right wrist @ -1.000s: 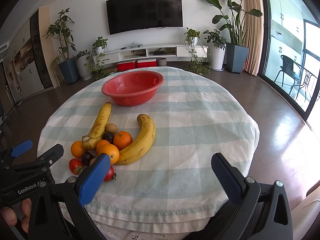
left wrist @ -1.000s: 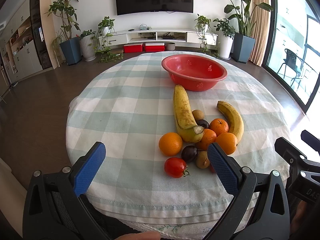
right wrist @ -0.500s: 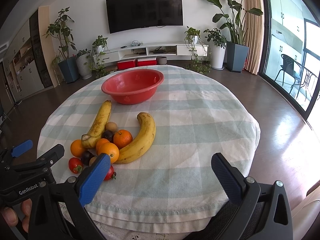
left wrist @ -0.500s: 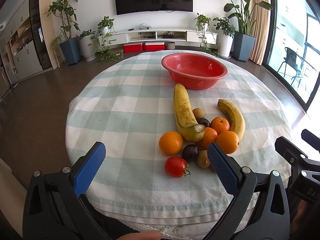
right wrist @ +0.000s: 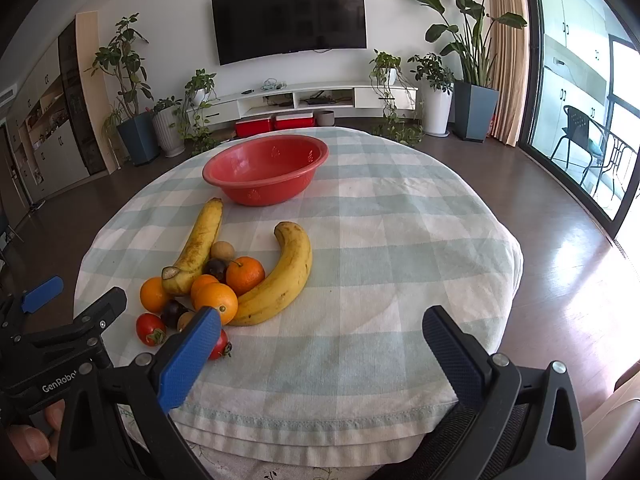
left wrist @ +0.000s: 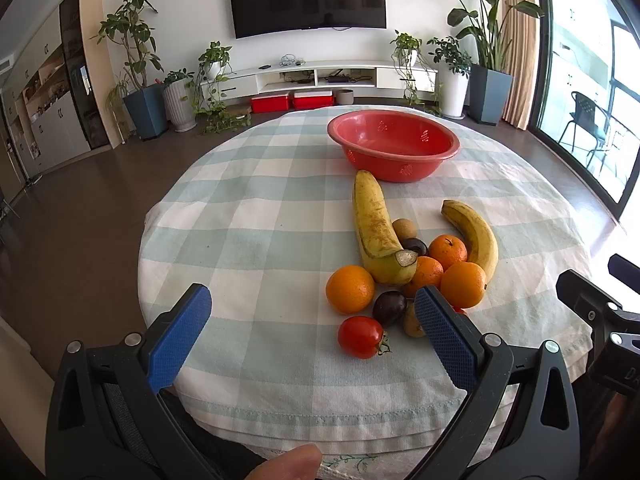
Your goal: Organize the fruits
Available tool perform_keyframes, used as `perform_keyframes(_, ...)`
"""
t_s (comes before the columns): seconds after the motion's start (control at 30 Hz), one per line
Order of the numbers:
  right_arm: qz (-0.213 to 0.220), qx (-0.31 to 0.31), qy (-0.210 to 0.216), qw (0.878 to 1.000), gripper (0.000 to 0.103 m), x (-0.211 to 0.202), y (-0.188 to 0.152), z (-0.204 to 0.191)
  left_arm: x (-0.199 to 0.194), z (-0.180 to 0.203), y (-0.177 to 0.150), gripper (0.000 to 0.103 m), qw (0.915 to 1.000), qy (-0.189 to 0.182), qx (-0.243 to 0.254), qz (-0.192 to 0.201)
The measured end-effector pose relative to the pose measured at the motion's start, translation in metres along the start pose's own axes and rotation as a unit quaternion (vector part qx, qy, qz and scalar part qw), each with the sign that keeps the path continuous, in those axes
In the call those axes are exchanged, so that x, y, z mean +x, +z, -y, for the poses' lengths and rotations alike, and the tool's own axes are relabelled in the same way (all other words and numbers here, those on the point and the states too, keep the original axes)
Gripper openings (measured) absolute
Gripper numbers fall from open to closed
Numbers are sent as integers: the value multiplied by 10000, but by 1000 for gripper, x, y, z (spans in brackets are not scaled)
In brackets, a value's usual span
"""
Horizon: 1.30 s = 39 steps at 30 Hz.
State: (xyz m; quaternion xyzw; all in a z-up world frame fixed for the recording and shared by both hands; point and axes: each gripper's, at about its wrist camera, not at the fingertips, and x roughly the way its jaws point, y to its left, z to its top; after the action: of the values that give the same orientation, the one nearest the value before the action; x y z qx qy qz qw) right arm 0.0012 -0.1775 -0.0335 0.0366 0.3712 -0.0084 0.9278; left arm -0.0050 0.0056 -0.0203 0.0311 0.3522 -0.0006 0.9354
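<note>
**Fruit heaped near table edge, bowl empty**

Round table (left wrist: 248, 208) under checked cloth. Red bowl (right wrist: 265, 170) at far side, nothing in it. Two bananas (right wrist: 280, 280) (left wrist: 376, 228), oranges (left wrist: 350, 289), dark plums (left wrist: 389, 307) and tomatoes (left wrist: 360, 337) clustered together near front edge. Left gripper (left wrist: 312, 336) low at near rim, fingers spread wide, holding nothing. Right gripper (right wrist: 320, 354) likewise wide apart, empty.

Fruit pile (right wrist: 224, 276) beside empty red bowl (right wrist: 264, 172).
</note>
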Motion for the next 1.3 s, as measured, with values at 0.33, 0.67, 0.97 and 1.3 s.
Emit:
perform_keyframes(0.33, -8, 6, 0, 10000, 103, 2, 0, 0, 0, -9, 1, 103, 9998, -123, -109, 83)
perform_keyframes(0.67, 152, 248, 97, 9995, 103, 1, -9, 7, 4, -27, -8, 103, 9922, -1246, 59, 92)
perform_keyframes(0.97, 67, 485, 355, 9982, 103, -2, -9, 11, 23, -16, -11, 103, 9875, -1356, 594, -547)
perform_keyframes(1.3, -427, 291, 757, 9958, 93, 10, -7, 3, 55, -5, -14, 74, 9763, -1708, 899, -976)
